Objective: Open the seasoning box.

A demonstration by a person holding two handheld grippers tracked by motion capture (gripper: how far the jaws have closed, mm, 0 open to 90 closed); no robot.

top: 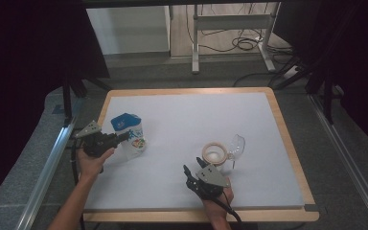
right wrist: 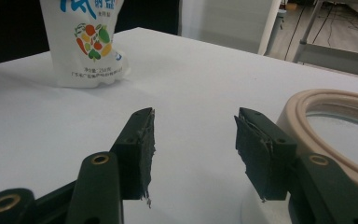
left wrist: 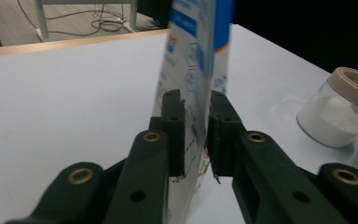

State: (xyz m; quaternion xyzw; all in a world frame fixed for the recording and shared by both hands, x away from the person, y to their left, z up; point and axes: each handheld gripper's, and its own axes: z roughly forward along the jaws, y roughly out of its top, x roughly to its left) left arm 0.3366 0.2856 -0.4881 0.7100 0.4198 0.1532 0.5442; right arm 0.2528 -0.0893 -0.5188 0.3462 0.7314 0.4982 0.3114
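A white and blue stand-up pouch (top: 131, 134) with printed vegetables stands at the mat's left. My left gripper (top: 123, 138) is shut on its side edge; in the left gripper view the jaws (left wrist: 193, 100) pinch the pouch (left wrist: 191, 51) flat between them. A glass jar (top: 214, 153) with a beige rim holds white powder right of centre, and it also shows at the right of the left gripper view (left wrist: 338, 112). My right gripper (top: 194, 166) stands open just in front of the jar, holding nothing (right wrist: 196, 122). The jar rim (right wrist: 328, 105) lies to its right, the pouch (right wrist: 86, 44) farther off.
A clear glass piece (top: 238, 145) leans against the jar's right side. The white mat (top: 191, 115) lies on a wood-edged table (top: 287, 143). A metal frame and cables (top: 230, 28) stand on the floor beyond.
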